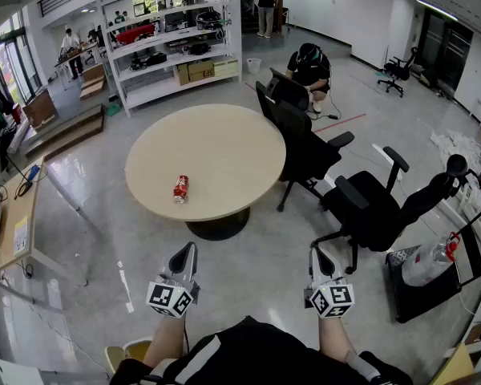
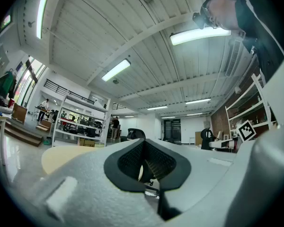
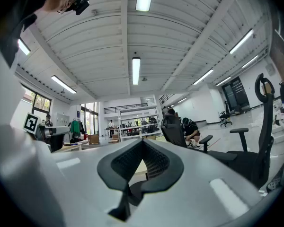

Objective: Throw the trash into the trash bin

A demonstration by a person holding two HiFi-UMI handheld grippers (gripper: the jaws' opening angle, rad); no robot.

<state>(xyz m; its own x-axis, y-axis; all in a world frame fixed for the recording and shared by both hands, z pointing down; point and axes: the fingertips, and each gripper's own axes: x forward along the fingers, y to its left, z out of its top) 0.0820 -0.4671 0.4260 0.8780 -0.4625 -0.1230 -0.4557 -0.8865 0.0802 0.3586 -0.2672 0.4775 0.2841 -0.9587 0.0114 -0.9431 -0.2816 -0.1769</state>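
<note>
Trash item: crushed red drink can with white markings [image 1: 180, 188], lying on its side on the round beige surface [image 1: 224, 143]. It sits close to the rim nearest the grippers, nothing touching it and bare top all around. It is straight ahead of the left gripper [image 1: 189, 249] and ahead and to the left of the right gripper [image 1: 316, 252], well apart from both. Both grippers are held low in front of the person and roughly level. The left gripper view [image 2: 143, 144] shows its jaws clenched tip to tip with nothing between the black pads. The right gripper view [image 3: 142, 144] shows the same, closed and empty. Between the grippers and the surface rim is open glossy grey floor [image 1: 256, 255]. The surface stands on a single black pedestal base [image 1: 216, 228], so its underside edge is free. Ahead and to the right of the right gripper is a black office chair with armrests [image 1: 377, 207]. A second black chair [image 1: 305, 147] stands just beside the surface's right rim. A light wooden desk [image 1: 12, 223] is far off to the left of the left gripper. A small white bin [image 1: 254, 65] stands on the floor well beyond the surface, near the white shelving rack [image 1: 172, 42].
</note>
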